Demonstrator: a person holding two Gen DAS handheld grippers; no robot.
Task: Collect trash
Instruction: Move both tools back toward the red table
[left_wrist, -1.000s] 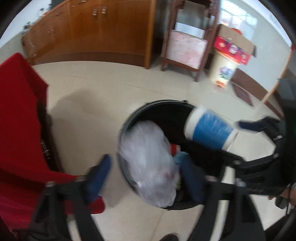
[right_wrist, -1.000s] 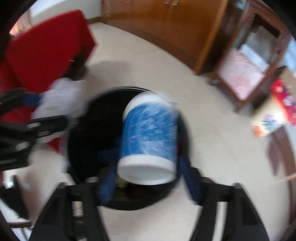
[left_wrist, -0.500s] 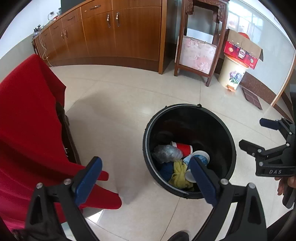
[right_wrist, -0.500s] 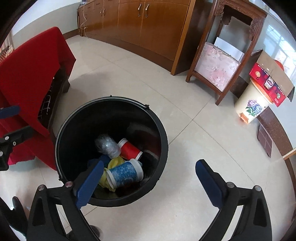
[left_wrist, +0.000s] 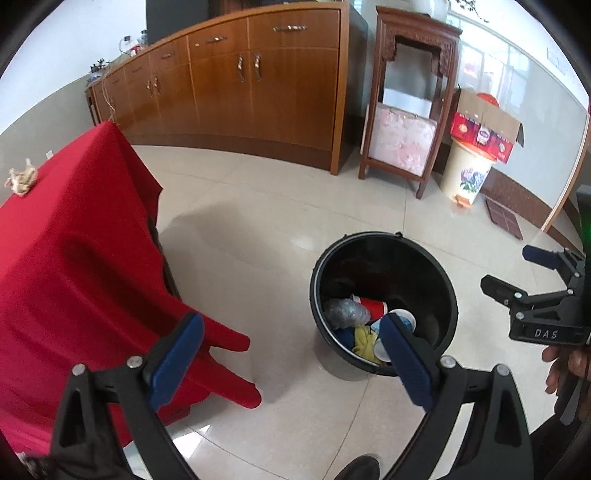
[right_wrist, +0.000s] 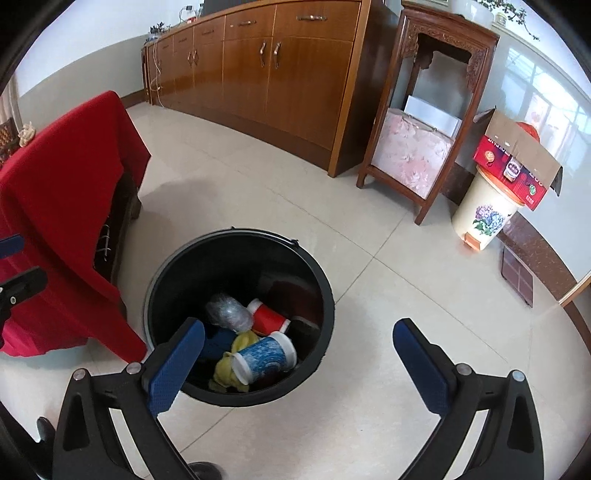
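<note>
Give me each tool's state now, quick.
Left tool: open, holding nothing.
Right tool: open, holding nothing.

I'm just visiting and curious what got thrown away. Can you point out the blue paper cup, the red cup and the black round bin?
blue-and-white paper cup (right_wrist: 265, 357): right wrist view, on its blue side wall.
red paper cup (right_wrist: 268, 318): right wrist view, on its red side.
black round plastic bin (right_wrist: 236, 236): right wrist view, on its far rim.

Open tiled floor (right_wrist: 369, 280) surrounds the round black plastic bin (right_wrist: 325, 295) (mouth uncovered); the red-draped table (right_wrist: 66, 206) crowds its left
</note>
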